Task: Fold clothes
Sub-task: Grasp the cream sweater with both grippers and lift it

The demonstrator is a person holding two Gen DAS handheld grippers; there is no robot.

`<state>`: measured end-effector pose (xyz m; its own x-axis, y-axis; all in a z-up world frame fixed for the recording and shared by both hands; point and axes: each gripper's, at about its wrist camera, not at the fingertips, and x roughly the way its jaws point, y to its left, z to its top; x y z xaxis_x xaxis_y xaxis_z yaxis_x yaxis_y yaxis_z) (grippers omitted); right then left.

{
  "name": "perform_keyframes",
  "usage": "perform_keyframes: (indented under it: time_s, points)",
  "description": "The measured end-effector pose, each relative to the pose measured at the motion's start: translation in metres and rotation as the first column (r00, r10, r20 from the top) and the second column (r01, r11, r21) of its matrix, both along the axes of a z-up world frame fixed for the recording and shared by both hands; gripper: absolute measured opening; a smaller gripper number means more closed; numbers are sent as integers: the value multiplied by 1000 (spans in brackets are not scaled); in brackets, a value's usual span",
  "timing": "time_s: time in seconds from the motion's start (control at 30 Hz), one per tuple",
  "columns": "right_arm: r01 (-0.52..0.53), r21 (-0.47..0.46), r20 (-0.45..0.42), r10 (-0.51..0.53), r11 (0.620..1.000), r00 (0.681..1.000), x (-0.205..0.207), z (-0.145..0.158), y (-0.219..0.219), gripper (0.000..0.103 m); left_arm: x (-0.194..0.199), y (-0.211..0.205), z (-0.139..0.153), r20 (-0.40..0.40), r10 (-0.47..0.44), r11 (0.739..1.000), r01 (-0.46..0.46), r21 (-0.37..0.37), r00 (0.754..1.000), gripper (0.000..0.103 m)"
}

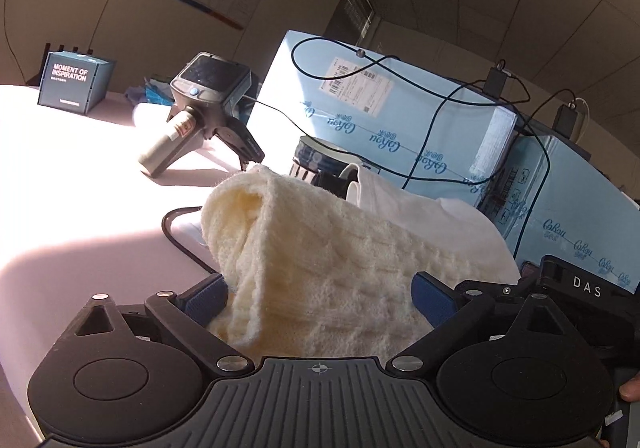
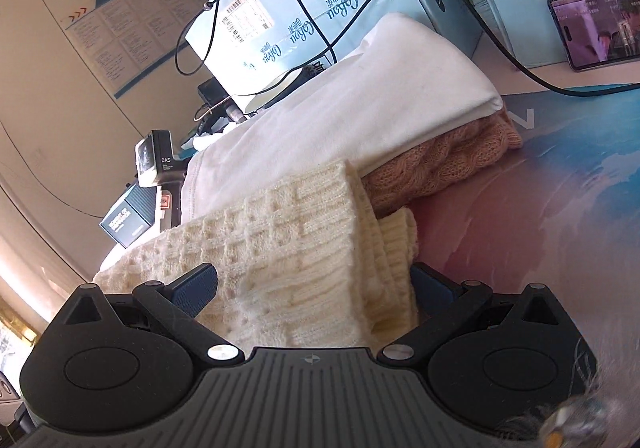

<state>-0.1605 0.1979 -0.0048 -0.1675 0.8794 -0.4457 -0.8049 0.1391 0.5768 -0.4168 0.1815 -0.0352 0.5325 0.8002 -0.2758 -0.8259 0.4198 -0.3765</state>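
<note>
Between the blue-padded fingers of the left gripper [image 1: 320, 294] lies a cream cable-knit sweater [image 1: 320, 260], bunched into a raised fold. The jaws stand wide on either side of the knit, and the blue pads [image 1: 206, 298] flank it without clearly pressing it. The right gripper [image 2: 314, 290] likewise straddles the cream sweater [image 2: 288, 248], here folded into a thick block with ribbed edges showing at its right side. Its jaws stand wide; the left pad lies over the knit surface, the right pad just beside the folded edge, and whether either presses cannot be told.

Behind the cream sweater rests a folded white smooth-fabric garment [image 2: 360, 108], stacked on a folded pink cable-knit sweater [image 2: 440, 164]. The stack lies on a pink-and-blue printed mat [image 2: 540, 188]. Light blue printed cardboard cartons [image 1: 400, 120] stand behind the clothes, with black cables [image 1: 440, 108] draped across them. A spare handheld gripper device [image 1: 200, 104] lies on the white table [image 1: 80, 188], near a small dark teal box with white lettering [image 1: 72, 82]. A smartphone with a lit screen [image 2: 596, 24] leans against a carton.
</note>
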Motion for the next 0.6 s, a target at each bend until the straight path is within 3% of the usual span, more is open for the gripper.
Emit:
perform_keyframes:
  time_s: [0.1,0.17,0.27,0.33,0.47,0.6]
  points:
    - [0,-11,-5,0,1000,1000,2,0,-4,91,-2,-6,-2,14,-6,1000,6,24,1000,81]
    - [3,-21,35,-2,1000,999,-2,1,-6,75,-5,-14,-3,14,-14,1000,14,26,1000,74]
    - [-4,-24,47,5,1000,999,-4,1,-16,63,-9,-32,-4,14,-18,999,17,42,1000,59]
    - [-10,-21,37,10,1000,999,-1,3,-25,55,-13,-45,0,23,-14,998,12,63,1000,41]
    - [-35,4,25,34,999,999,5,13,-49,38,-12,-70,18,40,-52,992,47,113,998,32]
    - [-42,52,11,42,998,999,19,25,-82,35,9,-98,45,12,-112,972,107,209,994,31]
